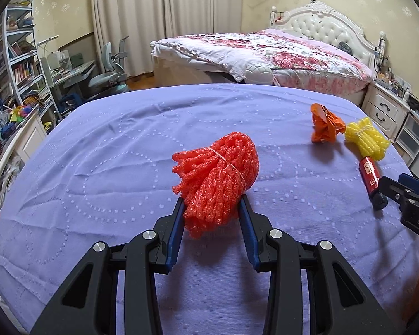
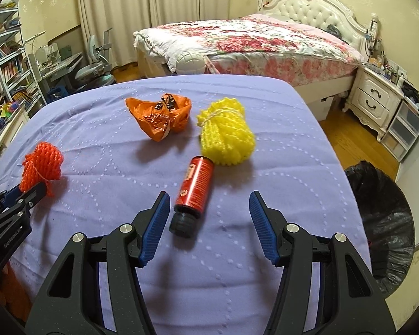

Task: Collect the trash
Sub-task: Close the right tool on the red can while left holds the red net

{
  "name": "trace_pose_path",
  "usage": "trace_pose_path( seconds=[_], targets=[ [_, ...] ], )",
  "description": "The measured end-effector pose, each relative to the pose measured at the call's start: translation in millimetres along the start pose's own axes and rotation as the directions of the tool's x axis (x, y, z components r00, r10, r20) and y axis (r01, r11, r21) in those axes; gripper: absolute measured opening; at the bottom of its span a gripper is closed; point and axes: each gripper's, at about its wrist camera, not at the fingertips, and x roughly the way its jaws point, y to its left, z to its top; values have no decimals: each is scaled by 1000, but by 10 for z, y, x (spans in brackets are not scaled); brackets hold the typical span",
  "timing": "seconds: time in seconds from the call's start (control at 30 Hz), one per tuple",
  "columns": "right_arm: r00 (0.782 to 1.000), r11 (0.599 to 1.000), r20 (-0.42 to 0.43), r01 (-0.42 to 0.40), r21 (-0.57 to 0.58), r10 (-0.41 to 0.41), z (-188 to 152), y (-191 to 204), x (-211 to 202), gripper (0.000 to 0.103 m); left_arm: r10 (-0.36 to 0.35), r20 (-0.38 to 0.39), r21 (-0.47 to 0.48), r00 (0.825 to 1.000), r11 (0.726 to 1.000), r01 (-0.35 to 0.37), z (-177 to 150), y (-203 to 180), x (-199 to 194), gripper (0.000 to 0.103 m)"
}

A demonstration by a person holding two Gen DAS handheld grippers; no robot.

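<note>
On purple bedspread (image 2: 97, 145), left hand-held gripper (image 1: 212, 203) clamps red foam net (image 1: 218, 178); right hand-held gripper (image 2: 209, 198) apart nr edge w/ bin (image 2: 385, 223).

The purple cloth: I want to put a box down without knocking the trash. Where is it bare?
The cloth is bare between the red net and the orange wrapper, and all along its far edge behind them. The near strip in front of the bottle is free too. It is crowded on the right, where wrapper, yellow net and bottle sit close together.
</note>
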Motion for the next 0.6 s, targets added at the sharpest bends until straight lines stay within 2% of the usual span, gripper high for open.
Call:
trace_pose_path(
  seconds=[0.1, 0.17, 0.27, 0.47, 0.6],
  targets=[
    [1000, 1000, -17, 9, -11, -10, 34, 58, 86, 53, -5, -7, -17, 1000, 1000, 5, -5, 48, 13, 38],
    [999, 1000, -35, 6, -17, -6, 52, 80, 145, 42, -9, -12, -27, 1000, 1000, 9, -2, 71, 32, 39],
    [998, 1000, -58, -1, -17, 0, 45, 91, 204, 34, -11, -12, -33, 1000, 999, 11, -1, 81, 37, 38],
    [998, 1000, -66, -5, -23, 3, 3, 111, 218, 25, -11, -12, -33, 1000, 999, 10, 0, 81, 35, 39],
    [998, 1000, -66, -5, -24, 4, 7, 112, 224, 23, -12, -12, -34, 1000, 999, 12, -2, 85, 37, 39]
  ],
)
